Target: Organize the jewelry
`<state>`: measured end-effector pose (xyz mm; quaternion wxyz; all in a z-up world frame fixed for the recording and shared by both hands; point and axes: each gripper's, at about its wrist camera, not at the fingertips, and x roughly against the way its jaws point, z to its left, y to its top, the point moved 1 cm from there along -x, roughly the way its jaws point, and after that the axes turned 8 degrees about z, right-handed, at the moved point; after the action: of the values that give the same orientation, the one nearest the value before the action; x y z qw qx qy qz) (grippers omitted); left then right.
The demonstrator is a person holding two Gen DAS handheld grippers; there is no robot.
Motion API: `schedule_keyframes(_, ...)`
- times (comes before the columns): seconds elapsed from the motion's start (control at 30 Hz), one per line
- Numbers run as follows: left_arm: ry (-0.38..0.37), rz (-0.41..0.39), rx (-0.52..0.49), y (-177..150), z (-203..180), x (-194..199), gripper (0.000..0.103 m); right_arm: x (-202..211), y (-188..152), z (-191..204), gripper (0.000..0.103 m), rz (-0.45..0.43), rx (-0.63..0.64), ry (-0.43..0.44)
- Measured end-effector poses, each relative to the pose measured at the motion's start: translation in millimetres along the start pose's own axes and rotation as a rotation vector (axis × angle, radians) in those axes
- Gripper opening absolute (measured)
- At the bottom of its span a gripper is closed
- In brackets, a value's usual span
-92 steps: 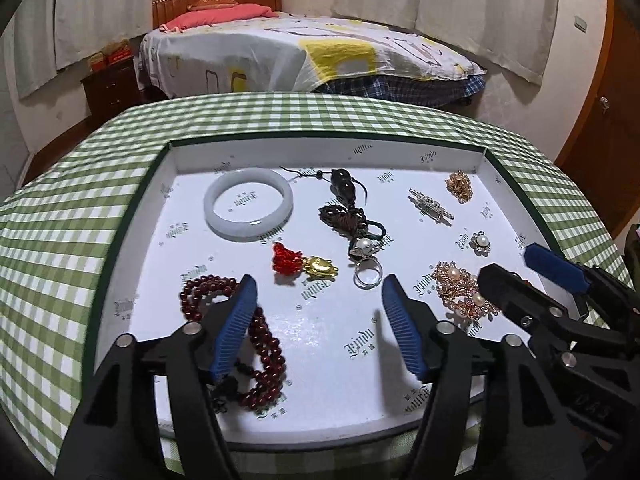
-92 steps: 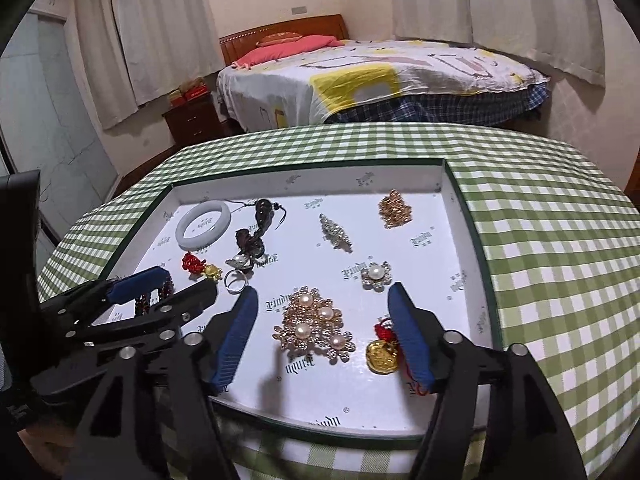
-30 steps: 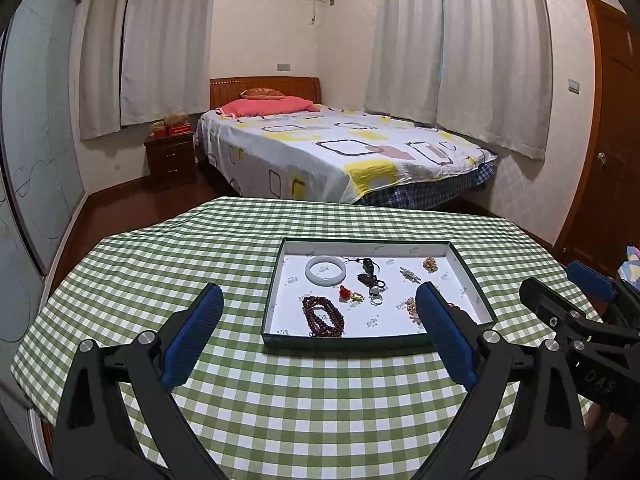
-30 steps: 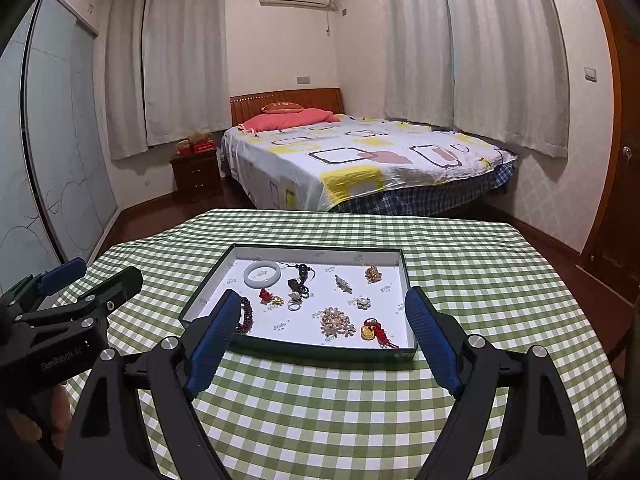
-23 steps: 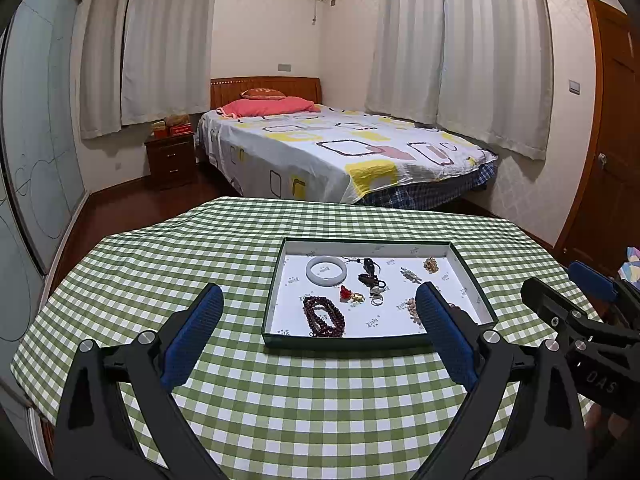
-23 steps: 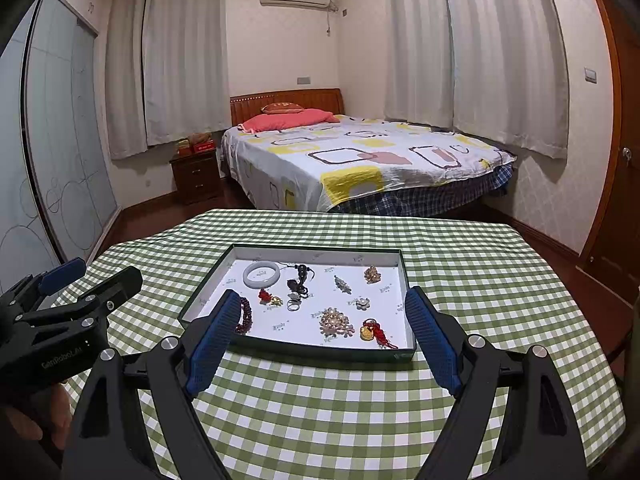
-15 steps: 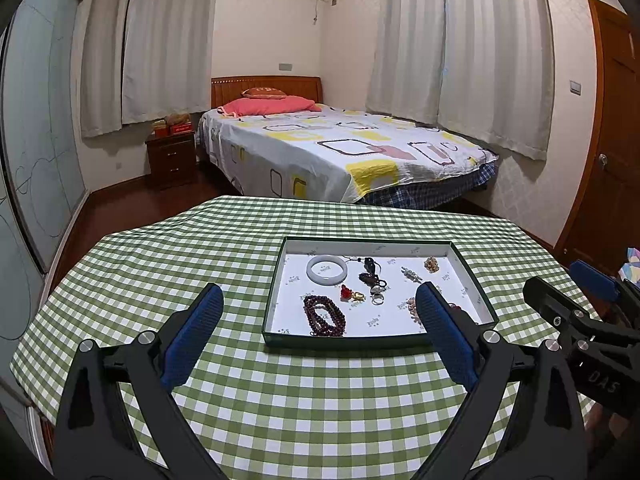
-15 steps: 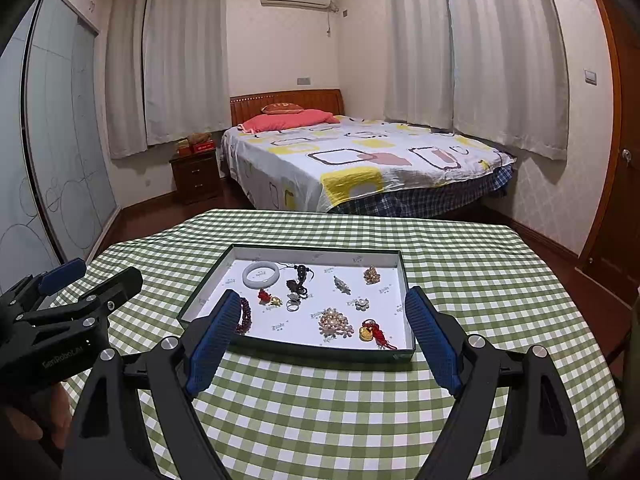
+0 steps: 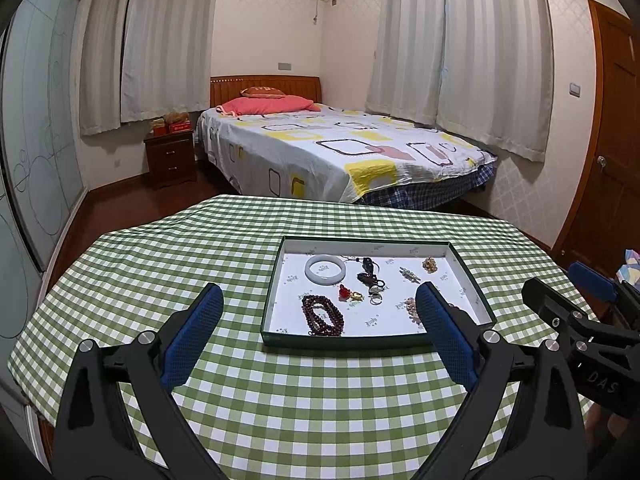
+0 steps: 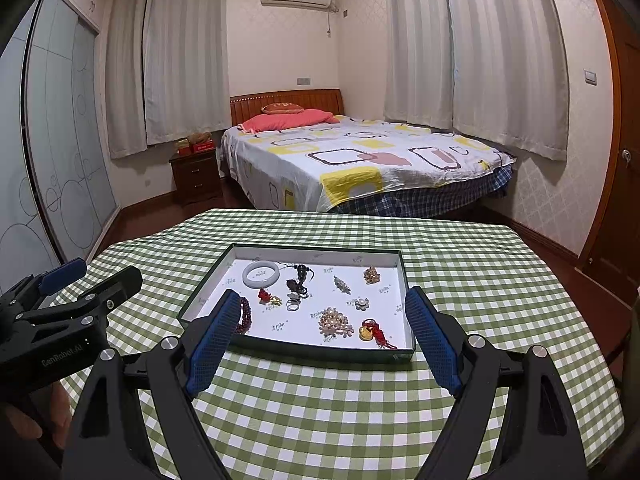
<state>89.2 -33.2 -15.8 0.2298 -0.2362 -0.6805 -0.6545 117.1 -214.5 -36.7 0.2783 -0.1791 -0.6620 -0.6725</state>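
A dark green tray (image 9: 376,341) with a white floor sits on the checked table and holds several jewelry pieces: a white bangle (image 9: 325,269), dark red beads (image 9: 322,315), a ring (image 9: 375,300), a pearl brooch (image 10: 335,321) and a gold charm on red cord (image 10: 370,333). The tray also shows in the right wrist view (image 10: 308,349). My left gripper (image 9: 319,330) is open and empty, held back above the table in front of the tray. My right gripper (image 10: 320,338) is open and empty, likewise in front of the tray.
The round table wears a green and white checked cloth (image 9: 160,264). Behind it stand a bed (image 9: 332,148), a dark nightstand (image 9: 170,158), curtains and a wooden door (image 9: 612,148) at the right. A glass wardrobe (image 10: 48,152) lines the left wall.
Since 3.1 s ago both grippers have pulled far back and up from the tray and stand wider open. Over the last second nothing has visibly moved.
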Motion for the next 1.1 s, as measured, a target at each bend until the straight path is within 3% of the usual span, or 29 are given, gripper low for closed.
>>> schedule_keyframes(0.6, -0.033, 0.005, 0.012, -1.9, 0.0, -6.3, 0.099, -5.4, -3.4, -1.4, 0.081, 0.018, 0.002, -0.001)
schedule_keyframes(1.1, -0.007, 0.042, 0.002, -5.3, 3.2, -24.3, 0.099, -17.7, -4.6, -2.8, 0.081, 0.043, -0.001, 0.000)
